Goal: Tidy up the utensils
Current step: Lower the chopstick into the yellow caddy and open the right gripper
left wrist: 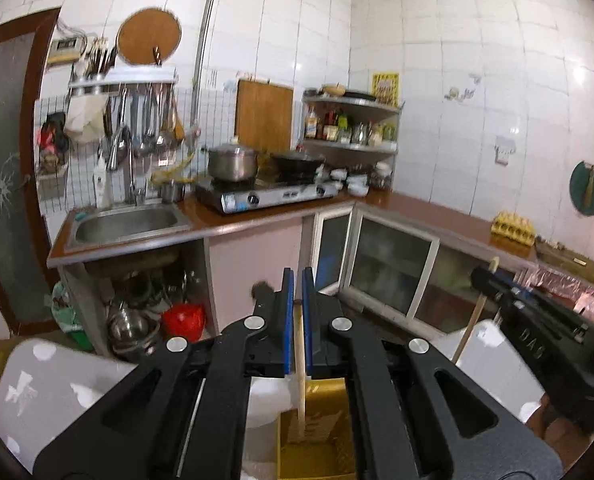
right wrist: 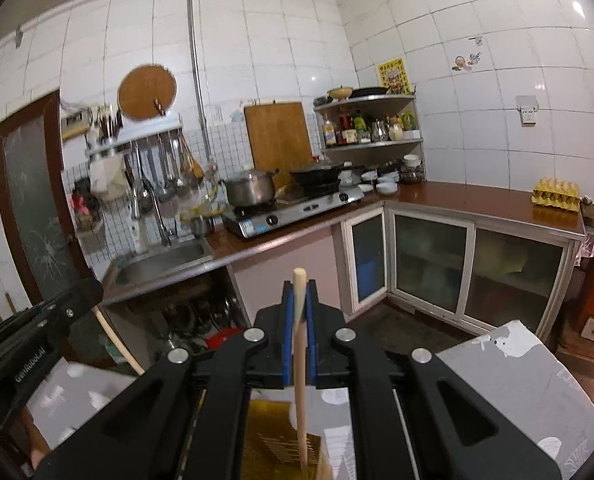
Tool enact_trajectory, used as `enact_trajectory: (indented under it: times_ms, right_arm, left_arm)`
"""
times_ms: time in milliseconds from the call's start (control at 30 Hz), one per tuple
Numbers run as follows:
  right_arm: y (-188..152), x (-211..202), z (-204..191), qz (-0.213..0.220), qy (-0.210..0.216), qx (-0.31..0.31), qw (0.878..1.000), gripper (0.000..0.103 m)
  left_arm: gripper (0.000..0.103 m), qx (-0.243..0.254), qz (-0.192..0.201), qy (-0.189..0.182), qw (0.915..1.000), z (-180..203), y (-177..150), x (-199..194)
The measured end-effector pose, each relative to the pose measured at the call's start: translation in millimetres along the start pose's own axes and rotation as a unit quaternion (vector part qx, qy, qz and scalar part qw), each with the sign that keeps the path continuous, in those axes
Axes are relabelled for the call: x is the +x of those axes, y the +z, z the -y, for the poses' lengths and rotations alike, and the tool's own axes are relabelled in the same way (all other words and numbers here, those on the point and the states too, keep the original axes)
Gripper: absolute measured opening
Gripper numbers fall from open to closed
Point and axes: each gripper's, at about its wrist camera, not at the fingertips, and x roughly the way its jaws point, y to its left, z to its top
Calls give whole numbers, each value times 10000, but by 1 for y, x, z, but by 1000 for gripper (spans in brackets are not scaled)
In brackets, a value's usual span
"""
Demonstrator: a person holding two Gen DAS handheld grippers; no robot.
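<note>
In the left wrist view my left gripper (left wrist: 298, 280) is shut on a pale wooden stick (left wrist: 300, 352). The stick's lower end reaches down into a golden-yellow box (left wrist: 321, 436) below the jaws. My right gripper (left wrist: 485, 276) shows at the right of that view, with a second wooden stick (left wrist: 471, 324) in it. In the right wrist view my right gripper (right wrist: 299, 292) is shut on its stick (right wrist: 299, 344), whose rounded top pokes above the blue pads (right wrist: 285, 320). A golden box (right wrist: 273, 436) lies underneath. The left gripper (right wrist: 91, 294) and its stick (right wrist: 117, 344) show at the left edge.
A grey patterned tabletop (right wrist: 517, 372) lies under both grippers. Ahead runs an L-shaped brown counter (right wrist: 457, 196) with a steel sink (left wrist: 127, 222), a gas stove (left wrist: 269, 196) with a pot and a wok, hanging ladles (left wrist: 145, 120), a corner shelf (right wrist: 371, 120) and an egg tray (right wrist: 555, 194).
</note>
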Motion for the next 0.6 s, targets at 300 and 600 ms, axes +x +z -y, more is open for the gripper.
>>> enact_trajectory:
  times_ms: [300,600]
  right_arm:
    - [-23,0,-1,-568,-137,-367,9976,8]
    - [-42,-75,25,-673,-493,-417,9956,63]
  left_arm:
    - [55,-133,-235,289,9992,-23,-27,-13]
    - [98,22,512,952,9941,-32,-36,-116]
